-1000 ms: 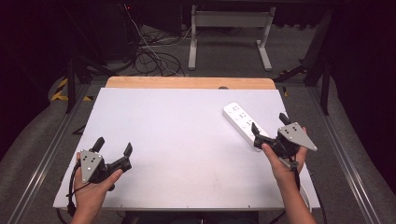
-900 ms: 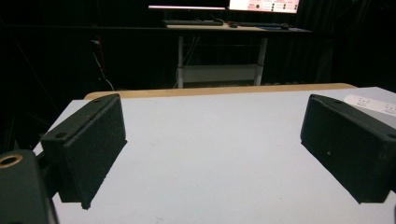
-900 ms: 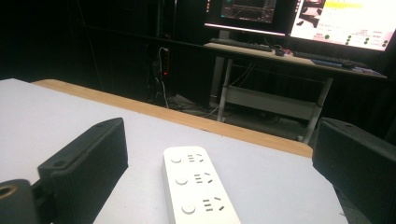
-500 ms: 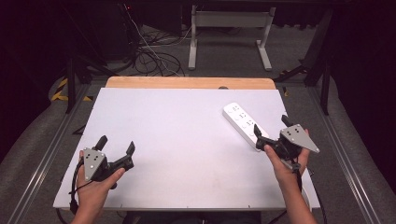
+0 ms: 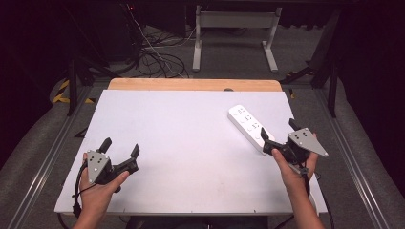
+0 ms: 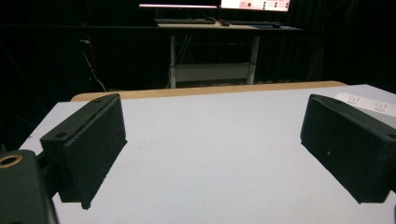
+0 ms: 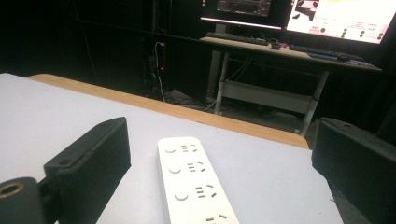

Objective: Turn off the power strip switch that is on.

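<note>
Left gripper [image 5: 121, 149] gaping, empty, table's [image 5: 191, 143] near-left corner | right gripper [image 5: 278, 133] gaping, empty, astride power strip [image 5: 250, 128] near right edge | I judge nothing grasped yet.

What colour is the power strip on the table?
White power strip, clearest in the right gripper view.

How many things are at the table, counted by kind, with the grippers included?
Power strip: 1
Grippers: 2, the left gripper and the right gripper, both with jaws open
Total: 3
</note>
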A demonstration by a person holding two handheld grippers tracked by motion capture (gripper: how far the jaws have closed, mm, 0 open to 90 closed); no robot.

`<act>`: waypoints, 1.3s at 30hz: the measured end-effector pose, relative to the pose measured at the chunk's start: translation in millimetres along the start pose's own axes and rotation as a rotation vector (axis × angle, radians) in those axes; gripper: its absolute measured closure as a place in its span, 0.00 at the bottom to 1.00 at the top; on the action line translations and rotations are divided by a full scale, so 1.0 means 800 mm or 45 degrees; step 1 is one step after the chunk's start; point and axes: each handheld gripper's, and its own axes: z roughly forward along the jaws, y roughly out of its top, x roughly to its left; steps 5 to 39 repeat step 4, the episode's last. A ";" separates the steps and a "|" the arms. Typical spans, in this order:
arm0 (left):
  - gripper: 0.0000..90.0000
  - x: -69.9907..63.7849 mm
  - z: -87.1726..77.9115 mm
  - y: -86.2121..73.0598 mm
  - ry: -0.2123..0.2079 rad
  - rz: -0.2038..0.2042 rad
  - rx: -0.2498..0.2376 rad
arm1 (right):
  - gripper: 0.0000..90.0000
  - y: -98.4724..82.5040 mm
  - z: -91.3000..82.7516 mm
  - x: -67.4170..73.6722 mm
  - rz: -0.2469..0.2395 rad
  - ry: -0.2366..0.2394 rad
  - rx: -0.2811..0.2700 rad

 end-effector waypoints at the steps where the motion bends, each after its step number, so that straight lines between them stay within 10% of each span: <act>1: 0.08 0.000 0.000 0.000 0.001 0.000 0.000 | 0.05 0.000 0.000 0.000 0.001 0.002 0.001; 39: 0.08 0.000 -0.002 0.000 0.003 0.003 0.001 | 0.06 0.000 0.002 0.001 0.008 0.009 -0.001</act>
